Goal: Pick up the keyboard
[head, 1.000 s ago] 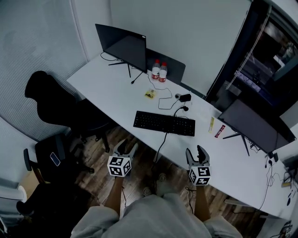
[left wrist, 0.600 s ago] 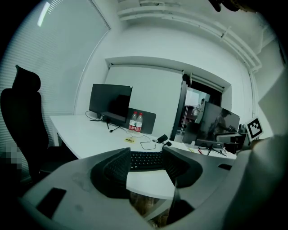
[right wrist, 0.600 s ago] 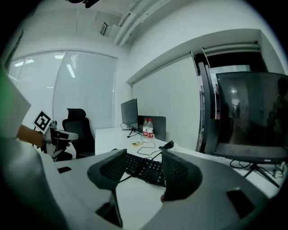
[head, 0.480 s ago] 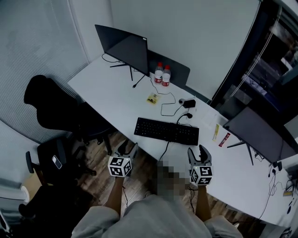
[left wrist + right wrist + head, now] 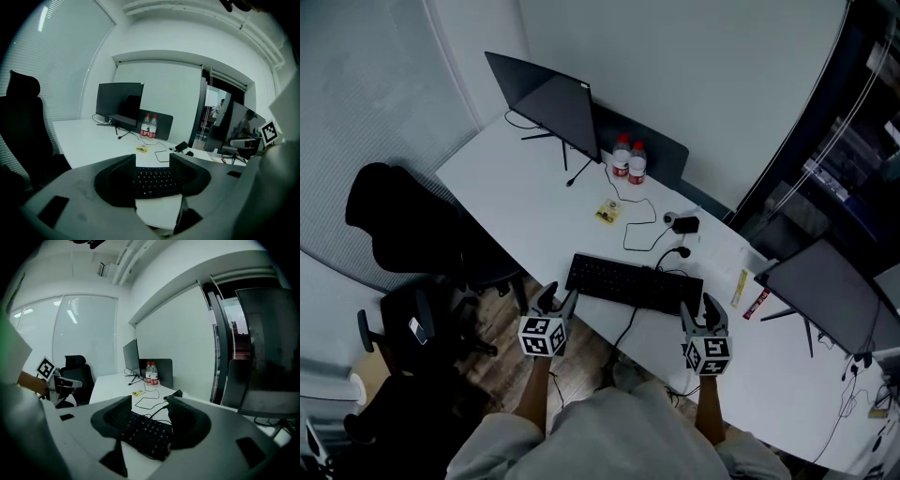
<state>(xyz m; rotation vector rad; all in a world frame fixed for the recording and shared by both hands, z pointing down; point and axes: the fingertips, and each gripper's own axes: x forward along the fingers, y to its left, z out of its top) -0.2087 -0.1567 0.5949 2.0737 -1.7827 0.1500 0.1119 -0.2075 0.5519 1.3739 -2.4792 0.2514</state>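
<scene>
Head view shows the flat black computer keyboard (image 5: 634, 282) lying on the long white desk (image 5: 516, 178), near its front edge. The task is only at its beginning, I think: the keyboard is not yet touched and not lifted. The left gripper (image 5: 559, 300) is just in front of the keyboard's left end, and the right gripper (image 5: 700, 311) is just in front of its right end. Both tongs have their jaws apart and hold nothing. In each gripper view the keyboard appears between the jaws, but farther away on the desk. What is left is to reach the two ends, close on them and lift. Compared with one second ago, both grippers are nearer to the desk edge and to the keyboard, which seems to lie in the same place.
</scene>
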